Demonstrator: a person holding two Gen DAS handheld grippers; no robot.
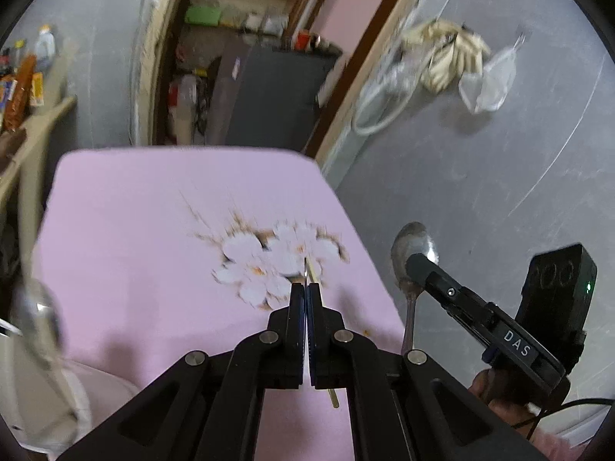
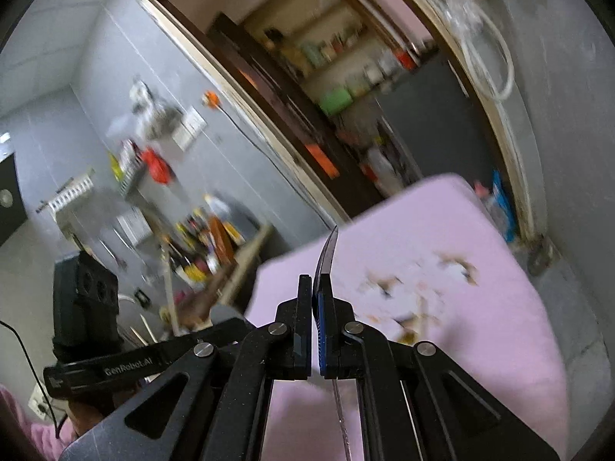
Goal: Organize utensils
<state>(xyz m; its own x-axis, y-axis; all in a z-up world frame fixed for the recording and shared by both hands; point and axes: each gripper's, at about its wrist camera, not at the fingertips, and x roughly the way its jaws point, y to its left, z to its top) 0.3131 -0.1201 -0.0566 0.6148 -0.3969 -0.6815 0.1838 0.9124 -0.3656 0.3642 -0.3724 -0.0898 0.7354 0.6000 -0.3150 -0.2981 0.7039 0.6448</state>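
Above the pink worktop's (image 1: 134,230) right edge, the right hand-held gripper (image 1: 417,265) pinches a light, stiff, slippery steel spoon (image 1: 413,247) best gripped mid-handle, while the left hand-held gripper (image 1: 306,292) clamps a thin utensil (image 1: 333,397).

Grey walls (image 1: 480,161), open doorway (image 1: 246,77) onto cluttered shelves (image 2: 346,61); pink floral-clothed table (image 1: 134,230)

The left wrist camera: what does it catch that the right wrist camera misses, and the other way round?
Only the left view shows the spoon's bowl face-on, pinched by the right gripper, and a thin golden utensil in the left gripper. Only the right view shows a cluttered shelf. Both share the pink cloth and the doorway.
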